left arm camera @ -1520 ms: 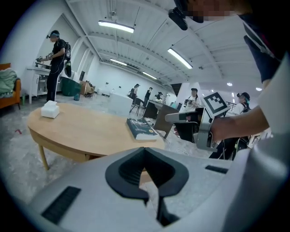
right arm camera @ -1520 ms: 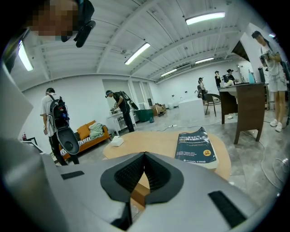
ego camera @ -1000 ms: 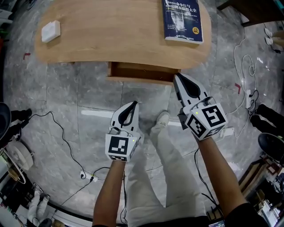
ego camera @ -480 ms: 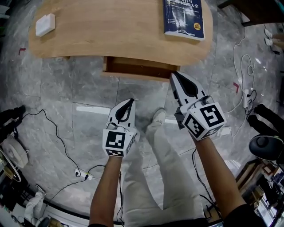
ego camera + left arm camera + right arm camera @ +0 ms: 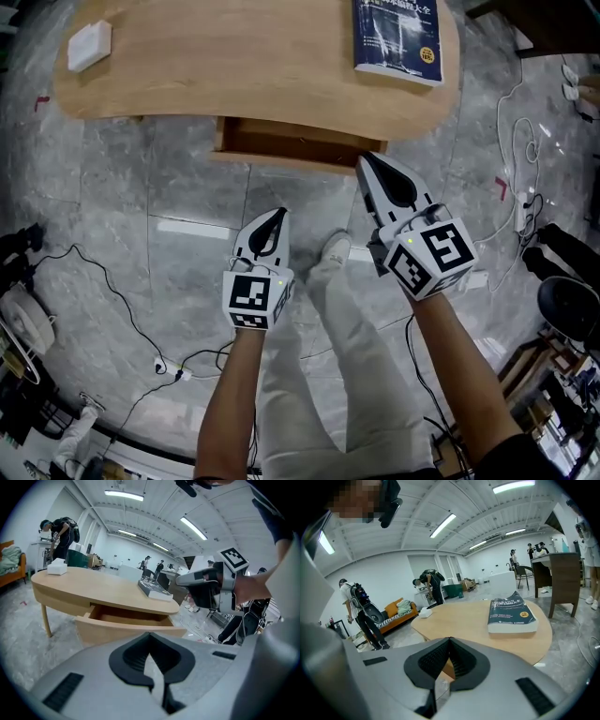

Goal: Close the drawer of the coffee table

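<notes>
The oval wooden coffee table fills the top of the head view. Its drawer stands pulled out from the near edge, its inside bare wood. My right gripper is shut, its tip at the right end of the drawer's front; contact cannot be told. My left gripper is shut and hangs over the floor, short of the drawer front. In the left gripper view the open drawer lies straight ahead of the left gripper. In the right gripper view the right gripper points over the tabletop.
A dark blue book lies on the table's right end and a white box on its left end. Cables and a power strip run over the grey floor. The person's leg and shoe are between the grippers. Several people stand far off.
The head view has shifted a little, so the table sits slightly higher and further left. Both grippers hold about the same places relative to the drawer, which stays open.
</notes>
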